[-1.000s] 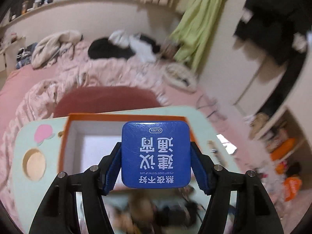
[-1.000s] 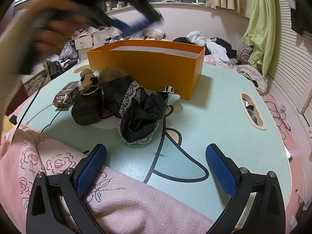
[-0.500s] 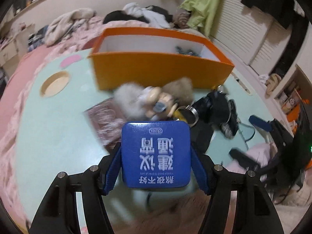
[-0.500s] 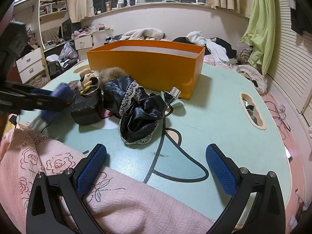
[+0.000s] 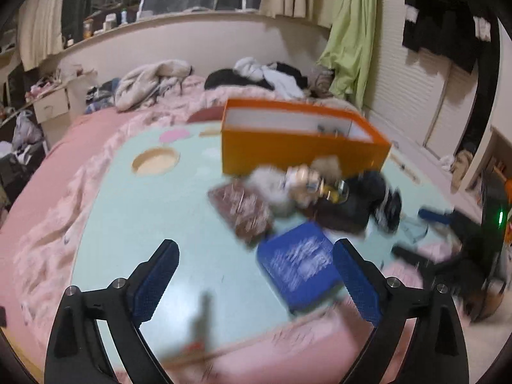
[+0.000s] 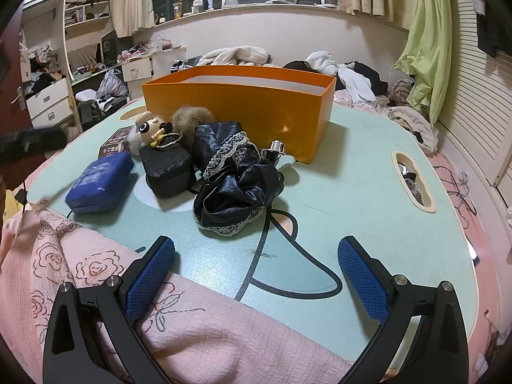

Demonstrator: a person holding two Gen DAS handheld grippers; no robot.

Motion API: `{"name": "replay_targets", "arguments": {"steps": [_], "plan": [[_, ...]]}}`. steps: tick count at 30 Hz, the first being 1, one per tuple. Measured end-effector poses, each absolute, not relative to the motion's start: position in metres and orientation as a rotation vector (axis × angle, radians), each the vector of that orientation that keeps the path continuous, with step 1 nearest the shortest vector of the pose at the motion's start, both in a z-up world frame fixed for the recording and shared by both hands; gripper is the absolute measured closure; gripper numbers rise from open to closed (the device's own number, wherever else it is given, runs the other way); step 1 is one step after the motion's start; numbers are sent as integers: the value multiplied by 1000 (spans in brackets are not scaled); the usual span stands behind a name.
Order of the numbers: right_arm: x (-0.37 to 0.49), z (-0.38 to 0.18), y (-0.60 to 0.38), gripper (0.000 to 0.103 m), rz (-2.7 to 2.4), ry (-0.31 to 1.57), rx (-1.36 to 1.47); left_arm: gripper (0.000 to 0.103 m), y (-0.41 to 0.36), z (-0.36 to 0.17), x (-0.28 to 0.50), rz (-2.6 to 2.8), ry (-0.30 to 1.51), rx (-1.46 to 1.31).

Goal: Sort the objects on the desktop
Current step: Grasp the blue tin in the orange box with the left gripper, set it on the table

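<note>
A blue box with white lettering [image 5: 299, 264] lies on the mint-green table [image 5: 134, 211], just left of my left gripper's right finger; it also shows in the right wrist view [image 6: 100, 182]. My left gripper [image 5: 256, 283] is open and empty above the table's near edge. My right gripper [image 6: 256, 278] is open and empty over the pink blanket [image 6: 198, 329]. An orange box [image 6: 243, 105] stands open at the back. In front of it lie a black lace-trimmed pouch [image 6: 238, 188], a black case [image 6: 168, 169], a plush keychain [image 6: 152, 131] and a brown packet [image 5: 243, 208].
The table has oval cut-outs, one on the right [image 6: 414, 182] and a round one on the left [image 5: 155, 161]. A small metal piece [image 6: 277, 146] sits by the orange box. A cluttered bed [image 5: 153, 80] and drawers [image 6: 48, 102] lie behind.
My left gripper swung down from over the orange box to the table's near edge, opened and let go of the blue box, which now lies on the table. The right gripper has not moved.
</note>
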State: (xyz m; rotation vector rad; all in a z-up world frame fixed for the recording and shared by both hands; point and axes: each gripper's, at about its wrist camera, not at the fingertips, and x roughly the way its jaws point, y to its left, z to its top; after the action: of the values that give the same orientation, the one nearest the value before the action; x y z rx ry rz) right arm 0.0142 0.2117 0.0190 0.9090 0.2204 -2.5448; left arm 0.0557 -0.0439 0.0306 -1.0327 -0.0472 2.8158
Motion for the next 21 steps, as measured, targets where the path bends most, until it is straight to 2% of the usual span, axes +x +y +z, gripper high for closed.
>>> {"name": "replay_targets", "arguments": {"steps": [4, 5, 7, 21], "plan": [[15, 20, 212, 1, -2545, 221, 910, 6, -34, -1, 55, 2730, 14, -1140], [14, 19, 212, 1, -2545, 220, 910, 2, -31, -7, 50, 2734, 49, -1159], [14, 19, 212, 1, -2546, 223, 912, 1, -22, -10, 43, 2765, 112, -1124], [14, 22, 215, 1, -2547, 222, 914, 0, -19, -12, 37, 2788, 102, -1109]]}}
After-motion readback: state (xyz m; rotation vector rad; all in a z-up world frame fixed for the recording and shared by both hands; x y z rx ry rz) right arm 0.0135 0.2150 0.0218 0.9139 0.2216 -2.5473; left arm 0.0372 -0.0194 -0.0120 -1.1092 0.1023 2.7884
